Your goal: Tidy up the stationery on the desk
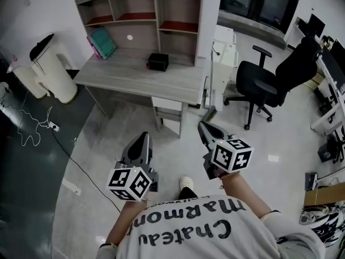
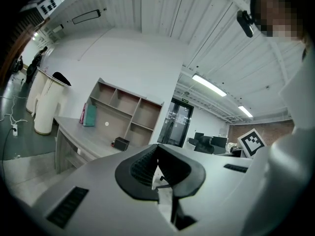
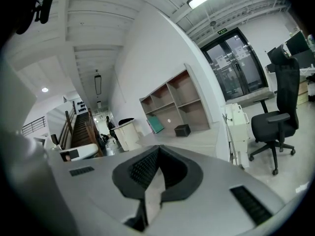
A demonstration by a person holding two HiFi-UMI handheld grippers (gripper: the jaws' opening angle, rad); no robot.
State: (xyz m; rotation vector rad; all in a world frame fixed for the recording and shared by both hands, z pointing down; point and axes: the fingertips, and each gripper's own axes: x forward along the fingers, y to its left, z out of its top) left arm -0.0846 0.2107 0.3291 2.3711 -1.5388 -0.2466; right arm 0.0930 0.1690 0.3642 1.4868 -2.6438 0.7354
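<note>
You stood well back from the desk, floor between you and it, both tools held out ahead. Left hand-held gripper clenched on nothing; right hand-held gripper the same, pads together with only air past the tips. The stationery was all on the desk: a black box near the middle back, and teal and pink books leaning at the left under the shelf unit. The step in hand looked like the approach. To do it well, come in square to the desk's front edge, and spread the jaws before you reach, not over the things. Keep the right tool clear of the chair, and step wide of the cable trailing across the floor at your left. The box probably wants a level grip across its short sides. The books are likely to slide or topple if nudged at the top. Hard to make out: whether the box was open or lidded, and what it held; whether the leaning things were books or folders; what the pale round spot behind the desktop was. Any pens or other small items would have been too small to see from there. The shelf compartments looked bare, though their back corners were not clearly seen.
</note>
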